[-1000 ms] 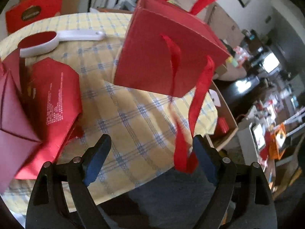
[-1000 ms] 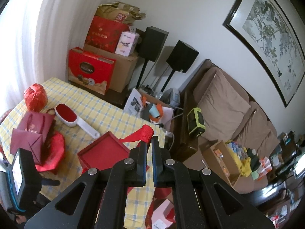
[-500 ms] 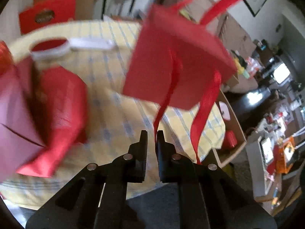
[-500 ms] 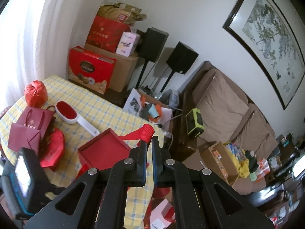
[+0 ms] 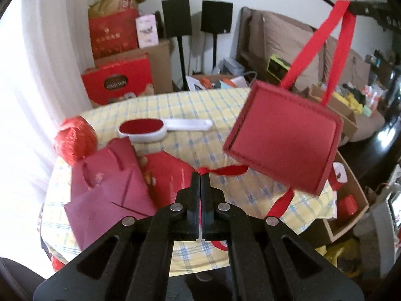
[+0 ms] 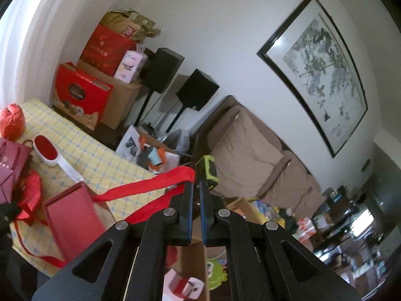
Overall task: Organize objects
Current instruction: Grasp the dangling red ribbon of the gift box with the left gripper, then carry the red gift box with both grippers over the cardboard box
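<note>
Nearest the left wrist camera, the left gripper (image 5: 200,174) has its jaws pressed together on the bunched end of a red ribbon handle (image 5: 226,169), which pokes out at the fingertips and runs off to the right toward the red gift bag (image 5: 283,140). That bag hangs in the air above the right part of the table, tilted, with its open mouth facing the camera, so it sits beyond and to the right of the left jaws rather than between them. A second ribbon handle (image 5: 314,40) rises from the bag's far rim to the upper right, where the dark fingers of the right gripper (image 5: 351,7) grip it. In the right wrist view, the right gripper (image 6: 196,179) is likewise clamped shut on that ribbon (image 6: 150,184), and the bag (image 6: 75,219) hangs below and to the left of its tips. Below the bag, the yellow checked tablecloth (image 5: 195,110) carries a maroon paper bag (image 5: 107,188) lying near the left edge, with a red packet (image 5: 170,175) beside it, partly hidden behind the left fingers. Farther back lie a white-handled brush with a red pad (image 5: 160,126) and a red crinkled ball (image 5: 75,140), possibly wrapped foil, though blur makes that uncertain. Beyond the table stand red gift boxes (image 5: 117,82), two black speakers (image 5: 195,17) and a brown sofa (image 5: 283,40).
</note>
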### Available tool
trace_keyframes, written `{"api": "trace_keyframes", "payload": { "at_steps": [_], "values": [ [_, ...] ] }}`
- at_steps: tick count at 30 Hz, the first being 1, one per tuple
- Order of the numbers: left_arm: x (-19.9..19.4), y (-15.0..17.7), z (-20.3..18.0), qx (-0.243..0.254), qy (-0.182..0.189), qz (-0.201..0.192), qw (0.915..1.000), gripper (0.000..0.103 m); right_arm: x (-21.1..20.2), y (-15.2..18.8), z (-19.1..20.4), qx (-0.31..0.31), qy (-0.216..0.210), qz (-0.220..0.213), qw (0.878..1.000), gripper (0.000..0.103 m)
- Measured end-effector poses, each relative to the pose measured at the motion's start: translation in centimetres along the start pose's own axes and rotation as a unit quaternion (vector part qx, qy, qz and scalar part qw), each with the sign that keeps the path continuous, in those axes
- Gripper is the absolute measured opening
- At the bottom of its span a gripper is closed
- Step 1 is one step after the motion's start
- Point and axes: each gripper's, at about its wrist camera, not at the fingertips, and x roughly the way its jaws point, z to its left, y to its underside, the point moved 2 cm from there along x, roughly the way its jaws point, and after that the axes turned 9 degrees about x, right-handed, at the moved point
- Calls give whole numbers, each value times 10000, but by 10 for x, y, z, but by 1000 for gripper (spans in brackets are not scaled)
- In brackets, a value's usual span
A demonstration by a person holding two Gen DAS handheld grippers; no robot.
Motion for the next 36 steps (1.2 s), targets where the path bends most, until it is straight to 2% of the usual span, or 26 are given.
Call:
{"api": "trace_keyframes", "payload": {
  "at_steps": [9,19,30,36],
  "values": [
    [-51,-18,8,-70,4,-705,9975,0,-16,-4,-15,192,-36,-156,9997,1],
    [-91,-31,0,-9,-80,-1173,9931,0,-51,-9,-43,401,-65,-468,9981,1],
    [-114,-42,-29,223,-89,-1374,9902,0,-89,0,-77,649,-125,-743,9950,1],
    [-124,-52,-48,314,160,-1555,9872,0,-95,6,-103,859,-127,-807,9929,1]
  ]
}}
